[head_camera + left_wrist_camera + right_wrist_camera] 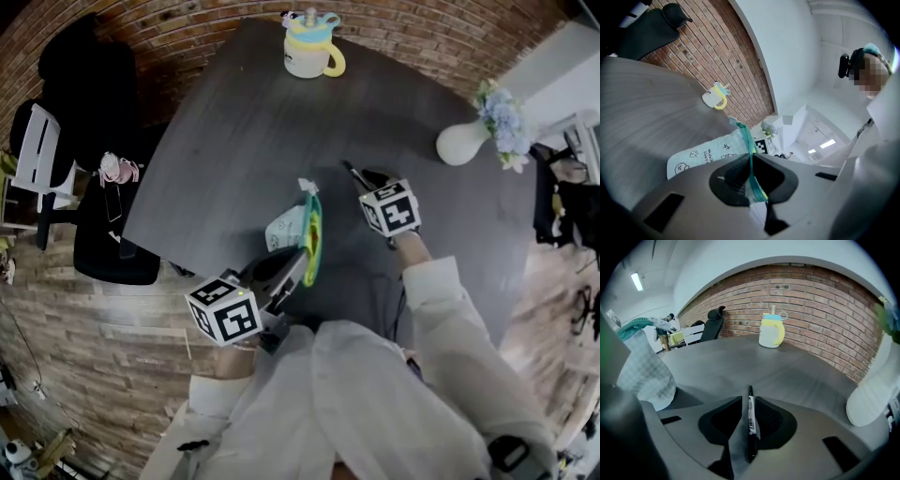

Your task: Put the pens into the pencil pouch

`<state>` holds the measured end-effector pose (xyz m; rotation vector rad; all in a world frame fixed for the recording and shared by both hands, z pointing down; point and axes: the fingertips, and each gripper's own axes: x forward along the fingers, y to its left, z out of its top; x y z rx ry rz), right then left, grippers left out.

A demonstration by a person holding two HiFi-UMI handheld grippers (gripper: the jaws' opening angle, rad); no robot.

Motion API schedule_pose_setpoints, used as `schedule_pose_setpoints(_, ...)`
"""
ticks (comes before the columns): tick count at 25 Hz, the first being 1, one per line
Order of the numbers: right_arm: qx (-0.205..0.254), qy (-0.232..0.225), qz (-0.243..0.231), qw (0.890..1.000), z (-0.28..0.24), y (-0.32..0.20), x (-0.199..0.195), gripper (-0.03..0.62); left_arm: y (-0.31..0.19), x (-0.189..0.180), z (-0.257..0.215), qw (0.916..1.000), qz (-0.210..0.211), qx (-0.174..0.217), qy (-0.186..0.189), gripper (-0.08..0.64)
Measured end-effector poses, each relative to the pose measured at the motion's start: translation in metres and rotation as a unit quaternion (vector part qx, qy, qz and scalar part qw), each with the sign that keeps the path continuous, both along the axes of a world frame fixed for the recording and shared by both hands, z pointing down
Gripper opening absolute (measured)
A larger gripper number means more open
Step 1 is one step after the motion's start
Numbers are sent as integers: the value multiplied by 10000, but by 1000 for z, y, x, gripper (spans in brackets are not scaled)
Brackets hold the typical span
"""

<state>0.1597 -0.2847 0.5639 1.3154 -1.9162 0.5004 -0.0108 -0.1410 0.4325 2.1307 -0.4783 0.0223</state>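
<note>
black pen (pixel 750 420) clamped lengthwise in right tongs (pixel 749 401) over bench (pixel 797 376), pencil pouch (pixel 705 157) pinched at zip edge by left tongs (pixel 751 164) nearby; probably best to tip pen nose-down into opening, pouch held steady.

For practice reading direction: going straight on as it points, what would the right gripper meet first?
Likely the table top, touched first by the pen in the right gripper; depth is unclear.
</note>
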Motion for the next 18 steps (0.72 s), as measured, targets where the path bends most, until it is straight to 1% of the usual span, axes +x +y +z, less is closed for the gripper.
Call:
schedule_pose_setpoints(5,-294,-19,-1,9996,14,-7,0,66,-2,1,5,10000,-15,-35,5,23)
schedule_pose_setpoints(8,-426,156,55,9990,20,-9,6,66,-2,2,8,10000,11,-27,1,23)
schedule_pose_setpoints(12,-557,194,104,9982,20,-10,10,66,-4,3,4,9999,-36,-116,5,23)
schedule_pose_setpoints(15,-636,124,109,9978,21,-9,9,43,-5,2,7,10000,4,-61,-9,23)
schedule_pose_setpoints(18,-612,136,127,9980,22,-8,8,40,-4,1,8,10000,5,-69,-17,23)
